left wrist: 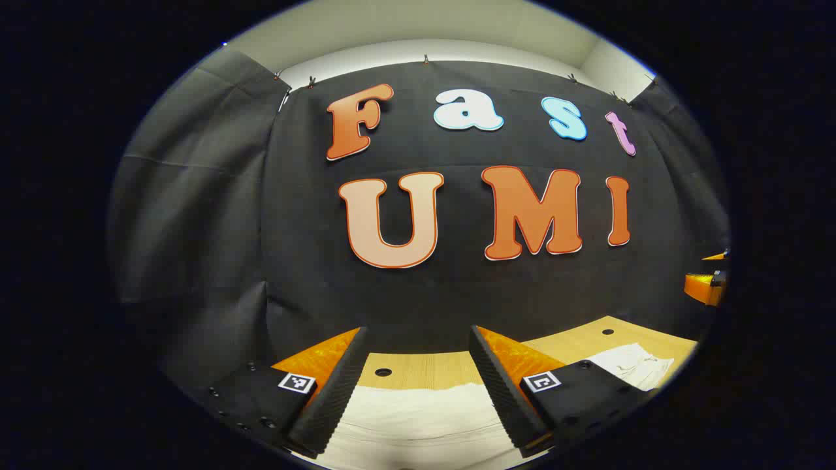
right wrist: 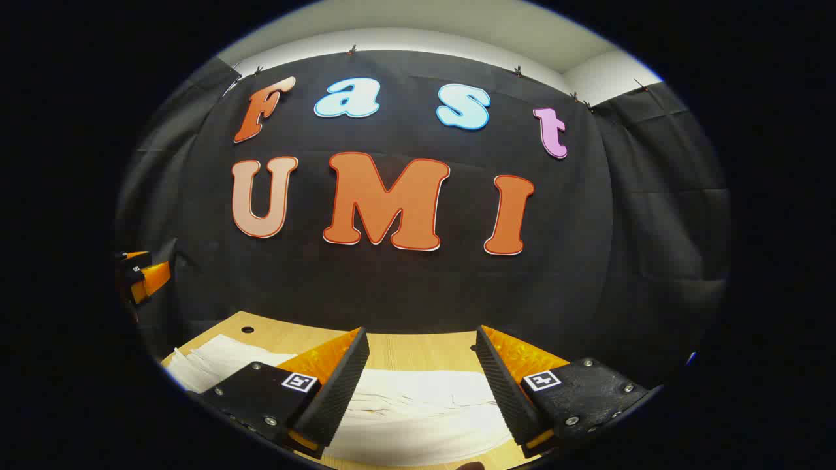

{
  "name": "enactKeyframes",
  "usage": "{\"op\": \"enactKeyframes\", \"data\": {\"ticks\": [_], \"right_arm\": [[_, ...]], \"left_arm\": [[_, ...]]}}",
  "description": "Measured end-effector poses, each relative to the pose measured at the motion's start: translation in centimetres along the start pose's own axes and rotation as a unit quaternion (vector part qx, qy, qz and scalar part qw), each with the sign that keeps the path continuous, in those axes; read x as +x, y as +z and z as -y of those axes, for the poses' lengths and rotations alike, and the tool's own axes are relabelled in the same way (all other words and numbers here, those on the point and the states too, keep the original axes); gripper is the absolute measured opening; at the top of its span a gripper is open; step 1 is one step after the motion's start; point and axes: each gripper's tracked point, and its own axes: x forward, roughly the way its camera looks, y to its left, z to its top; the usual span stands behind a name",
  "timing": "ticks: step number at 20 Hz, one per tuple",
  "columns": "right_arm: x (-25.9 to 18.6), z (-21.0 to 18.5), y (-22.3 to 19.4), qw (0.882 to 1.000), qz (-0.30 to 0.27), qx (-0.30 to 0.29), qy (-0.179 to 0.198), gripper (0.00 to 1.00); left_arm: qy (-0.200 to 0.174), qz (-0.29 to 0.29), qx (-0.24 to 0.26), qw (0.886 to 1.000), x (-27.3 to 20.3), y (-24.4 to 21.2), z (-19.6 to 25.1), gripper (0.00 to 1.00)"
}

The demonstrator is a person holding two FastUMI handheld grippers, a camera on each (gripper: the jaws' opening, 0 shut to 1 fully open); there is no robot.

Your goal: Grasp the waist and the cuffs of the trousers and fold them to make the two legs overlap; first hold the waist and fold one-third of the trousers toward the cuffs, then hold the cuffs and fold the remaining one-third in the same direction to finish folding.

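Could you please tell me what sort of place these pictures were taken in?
It looks like a recording booth rather than a home: black cloth hangs clipped as its wall, a wooden table with holes stands before it, and white trousers lie beneath the open left gripper and right gripper.

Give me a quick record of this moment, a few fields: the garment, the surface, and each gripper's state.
garment: white trousers, lying flat on the table
surface: light wooden table with small round holes
left gripper: open, above the trousers, nothing between its fingers
right gripper: open, above the trousers, nothing held
fold: not yet begun
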Motion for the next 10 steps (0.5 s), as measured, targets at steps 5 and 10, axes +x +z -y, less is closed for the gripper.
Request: {"op": "enactKeyframes", "data": {"ticks": [5, 10], "right_arm": [[0.2, 0.1, -0.9, 1.000, -0.010, 0.004, 0.010, 0.99], [0.4, 0.8, -1.6, 1.000, -0.019, -0.001, 0.013, 0.99]], "left_arm": [[-0.022, 0.003, 0.012, 1.000, 0.3, 0.5, 3.4, 1.00], [-0.035, -0.002, 0.006, 0.999, 0.4, 0.5, 5.4, 1.00]]}}
